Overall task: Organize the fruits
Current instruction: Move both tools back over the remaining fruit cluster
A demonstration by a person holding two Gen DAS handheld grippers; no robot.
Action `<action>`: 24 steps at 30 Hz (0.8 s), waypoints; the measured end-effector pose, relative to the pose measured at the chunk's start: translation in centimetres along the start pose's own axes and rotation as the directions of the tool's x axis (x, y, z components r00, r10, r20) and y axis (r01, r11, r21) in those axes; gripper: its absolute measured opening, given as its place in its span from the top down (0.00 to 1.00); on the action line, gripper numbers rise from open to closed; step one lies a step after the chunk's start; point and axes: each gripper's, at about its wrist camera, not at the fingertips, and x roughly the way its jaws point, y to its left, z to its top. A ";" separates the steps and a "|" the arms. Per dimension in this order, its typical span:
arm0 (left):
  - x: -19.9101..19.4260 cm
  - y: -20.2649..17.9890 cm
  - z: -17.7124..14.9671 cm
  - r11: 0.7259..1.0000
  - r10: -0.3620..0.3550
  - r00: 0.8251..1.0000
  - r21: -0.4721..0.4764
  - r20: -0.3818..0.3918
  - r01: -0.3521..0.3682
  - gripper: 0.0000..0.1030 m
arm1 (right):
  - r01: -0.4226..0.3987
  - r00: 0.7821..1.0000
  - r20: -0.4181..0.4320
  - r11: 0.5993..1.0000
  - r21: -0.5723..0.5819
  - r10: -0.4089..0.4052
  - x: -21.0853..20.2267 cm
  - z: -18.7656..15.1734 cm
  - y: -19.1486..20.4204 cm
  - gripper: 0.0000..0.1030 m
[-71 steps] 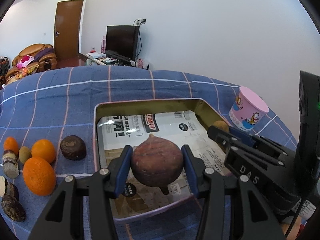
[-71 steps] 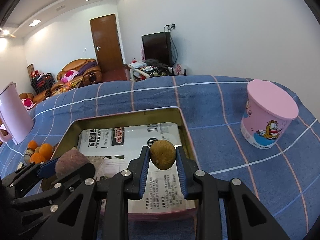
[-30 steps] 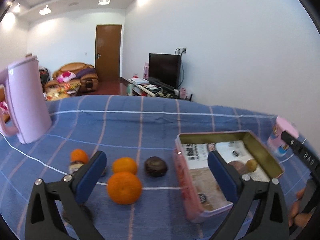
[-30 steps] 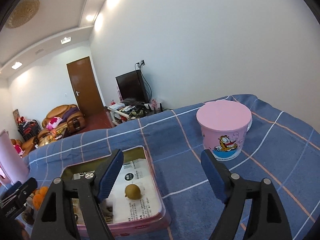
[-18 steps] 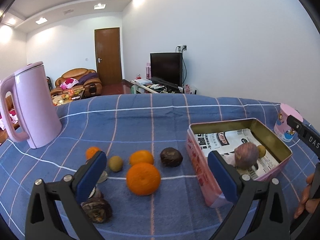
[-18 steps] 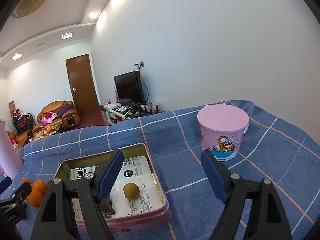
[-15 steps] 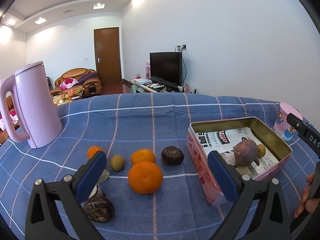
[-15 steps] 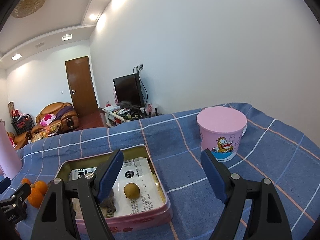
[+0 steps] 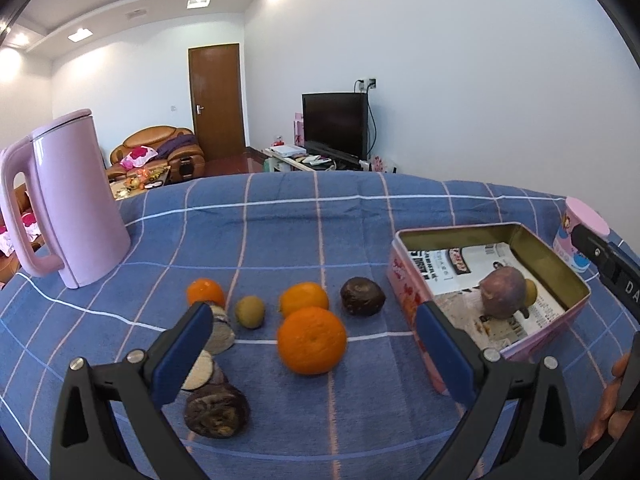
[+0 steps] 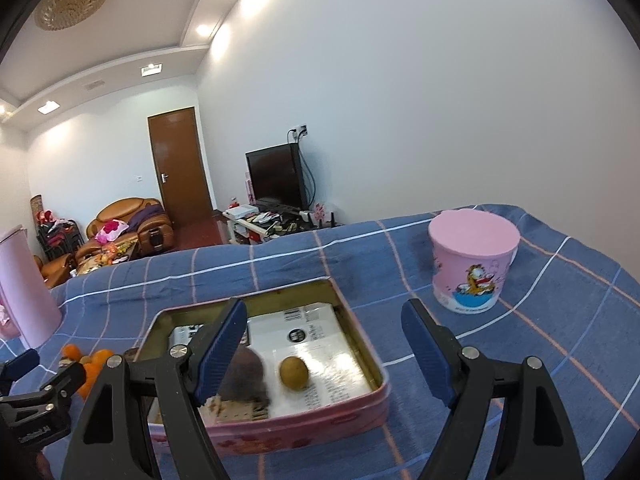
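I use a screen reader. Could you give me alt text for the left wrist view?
The open left gripper hovers over a blue checked tablecloth, a large orange between its fingers. A pink tin holding two fruits sits right; a pink kettle stands left.

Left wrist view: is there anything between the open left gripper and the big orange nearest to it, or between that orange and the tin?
Nothing visible blocks either. The left gripper is open and empty, and the big orange sits on bare cloth between its fingers' line. Between the orange and the tin lies only cloth; the dark fruit sits farther back.
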 end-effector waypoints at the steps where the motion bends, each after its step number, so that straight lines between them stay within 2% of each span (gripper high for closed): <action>1: 0.0 0.2 0.0 1.000 0.000 1.000 0.002 -0.001 0.000 0.00 | -0.003 1.000 -0.004 1.000 -0.005 0.003 0.0 -0.1 0.3 0.22; 13: 0.0 4.8 0.0 1.000 0.029 1.000 -0.003 -0.001 -0.029 0.00 | -0.077 0.996 -0.043 0.996 -0.033 0.076 -0.8 -1.4 6.4 0.22; 24: 0.5 9.7 0.0 0.996 0.045 0.999 -0.069 -0.029 -0.047 0.00 | -0.173 0.983 -0.082 0.982 -0.079 0.167 -0.8 -2.5 12.4 0.22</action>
